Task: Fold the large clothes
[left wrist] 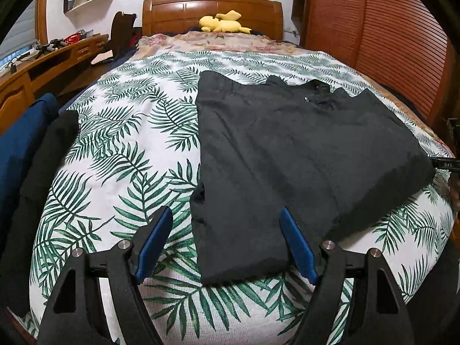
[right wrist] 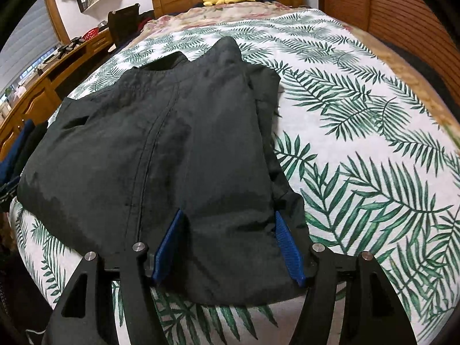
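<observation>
1. A dark garment (left wrist: 287,155) lies folded flat on a leaf-print bedspread (left wrist: 129,143), toward the bed's near end.
2. The left gripper (left wrist: 225,215) hangs released over the garment's near left corner, jaws spread, gripping nothing.
3. The right gripper (right wrist: 228,215) hangs released over the garment's (right wrist: 161,143) near right edge.
4. A yellow plush (left wrist: 222,21) rests by the headboard (left wrist: 184,11).

The jacket (left wrist: 287,149) in the middle is black. The sheet (left wrist: 138,143) under it is white with green leaves. The pads (left wrist: 152,244) at the bottom are blue. The toy (left wrist: 221,23) at the top is yellow. The headboard (left wrist: 212,11) behind it is brown.
</observation>
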`<state>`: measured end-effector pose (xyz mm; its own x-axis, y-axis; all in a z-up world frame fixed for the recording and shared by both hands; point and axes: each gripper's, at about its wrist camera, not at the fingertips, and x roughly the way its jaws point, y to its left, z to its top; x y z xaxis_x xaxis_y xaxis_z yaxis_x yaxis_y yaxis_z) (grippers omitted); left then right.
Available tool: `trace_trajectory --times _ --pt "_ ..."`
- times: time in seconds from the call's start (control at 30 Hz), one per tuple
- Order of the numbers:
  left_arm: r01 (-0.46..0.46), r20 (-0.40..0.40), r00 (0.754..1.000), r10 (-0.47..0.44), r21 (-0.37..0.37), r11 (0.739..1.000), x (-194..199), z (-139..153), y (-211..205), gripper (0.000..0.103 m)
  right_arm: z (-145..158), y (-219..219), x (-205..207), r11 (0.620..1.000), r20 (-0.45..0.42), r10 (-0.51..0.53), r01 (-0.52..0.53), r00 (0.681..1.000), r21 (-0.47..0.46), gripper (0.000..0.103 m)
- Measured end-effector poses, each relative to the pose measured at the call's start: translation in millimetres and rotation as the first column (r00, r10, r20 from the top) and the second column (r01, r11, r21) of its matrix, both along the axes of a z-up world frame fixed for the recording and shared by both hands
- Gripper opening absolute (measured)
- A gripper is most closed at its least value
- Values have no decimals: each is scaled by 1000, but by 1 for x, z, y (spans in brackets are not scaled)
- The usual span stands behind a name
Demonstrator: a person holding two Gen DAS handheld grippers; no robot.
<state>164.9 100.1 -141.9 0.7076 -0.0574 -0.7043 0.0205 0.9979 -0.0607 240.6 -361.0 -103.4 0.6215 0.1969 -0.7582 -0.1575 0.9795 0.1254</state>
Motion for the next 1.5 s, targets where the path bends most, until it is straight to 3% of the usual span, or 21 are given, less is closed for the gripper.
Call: trace_trajectory --times 0.1,0.17,0.23,0.3,0.33,0.4,0.6,1.03,1.23,1.37,1.43,1.5 --pt "16 -26 1000 -16 -20 1000 2 -5 0 62 -2 1 1 1000 2 11 -11 1000 -6 62" --pt "26 -45 999 -27 -41 999 3 -9 -1 55 -2 3 -1 998 2 48 -48 999 26 46" --pt "31 -61 998 -34 -47 998 2 -13 -3 44 -2 7 -2 994 7 98 -98 995 57 16" --pt "39 -71 997 -42 -46 998 1 -13 -4 36 0 13 -5 994 30 113 -113 993 4 12" --pt "40 -76 996 -43 -43 998 1 -14 -4 23 0 16 -7 993 42 118 -118 992 -16 9" --pt "47 -78 996 -51 -49 998 0 -12 -2 15 3 16 -11 993 66 114 -113 991 -27 6" --pt "68 -41 997 -68 -15 998 -21 8 -12 9 21 6 -38 993 138 114 -111 984 -28 4" --pt "114 -17 993 -114 -11 993 -100 34 -23 7 32 -14 -124 987 145 163 -159 976 -35 4" --pt "109 -24 994 -109 23 994 -96 36 -25 8 40 -16 -120 984 164 167 -156 972 -81 8" --pt "65 4 998 -65 47 997 -89 45 -18 31 53 -15 -110 989 188 131 -116 973 -89 27" --pt "60 22 998 -61 47 997 -83 49 -13 52 61 -13 -103 990 217 122 -101 969 -102 45" --pt "61 29 998 -62 46 997 -71 55 -7 64 69 -11 -86 989 229 119 -96 966 -109 47"
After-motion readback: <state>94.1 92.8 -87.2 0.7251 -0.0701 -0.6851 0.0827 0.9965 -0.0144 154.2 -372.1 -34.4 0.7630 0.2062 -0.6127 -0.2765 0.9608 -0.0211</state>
